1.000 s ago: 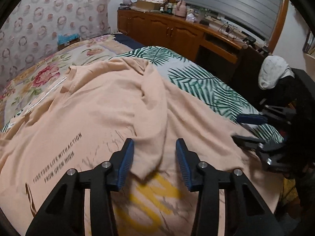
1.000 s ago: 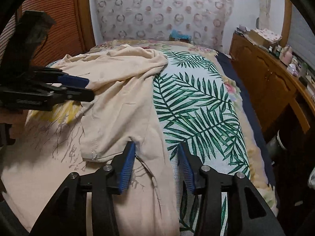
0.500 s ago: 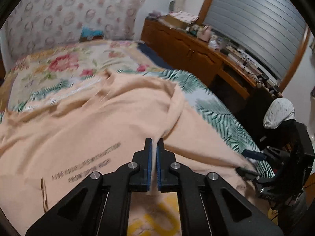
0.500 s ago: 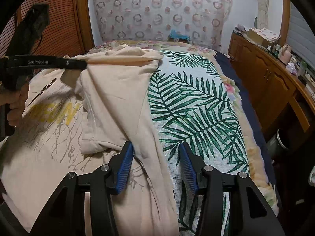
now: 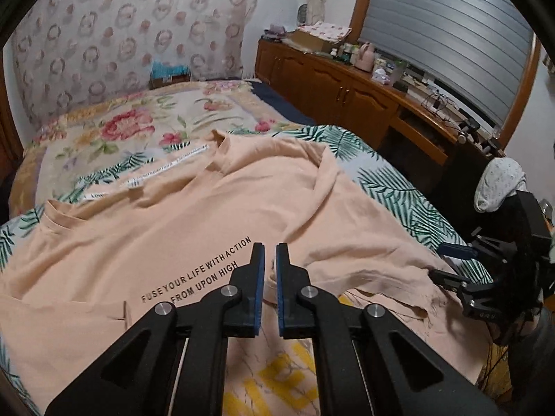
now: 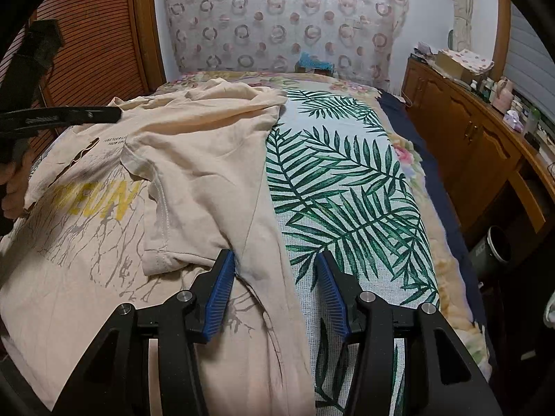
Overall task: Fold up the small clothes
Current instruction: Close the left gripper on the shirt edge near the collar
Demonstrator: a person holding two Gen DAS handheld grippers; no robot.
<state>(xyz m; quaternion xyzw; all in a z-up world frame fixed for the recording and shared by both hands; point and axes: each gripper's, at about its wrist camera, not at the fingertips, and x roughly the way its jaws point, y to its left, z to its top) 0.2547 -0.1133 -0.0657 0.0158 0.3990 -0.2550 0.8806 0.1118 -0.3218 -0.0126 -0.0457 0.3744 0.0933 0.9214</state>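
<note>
- Bedroom setting: bed [image 6: 347, 187] covered by a palm-leaf sheet over a floral quilt, ring-patterned curtain behind, wooden sideboard [image 5: 347, 93] along the window wall.
- Left gripper [image 5: 270, 260]: blue pads nearly together, with only a narrow slit between them. A bit of peach cloth shows in the slit, but whether it is pinched cannot be told. In the right wrist view the same tool [image 6: 104, 115] hangs above the shirt's far left part.
- Right gripper [image 6: 274, 277]: jaws wide apart and holding nothing. Its left pad [image 6: 222, 284] touches the cloth beside the sleeve hem, and its right pad sits over the bare sheet.
- T-shirt [image 5: 173, 228]: peach, printed side up, spread across the bed. Black lettering lies just ahead of the left fingers. A sleeve [image 6: 194, 187] is turned inward over the chest print. The shirt's right side edge runs between the right gripper's pads.
- Handling, judged: light, limp jersey with no stiffness. It will sag, drag and wrinkle if lifted at one point, and it is neither fragile nor slippery against ribbed pads.
- Hold points, judged: seams and hems (sleeve hem, side seam, bottom hem), where doubled fabric gives the most bite. Two spaced pinches would keep a fold line straight.
</note>
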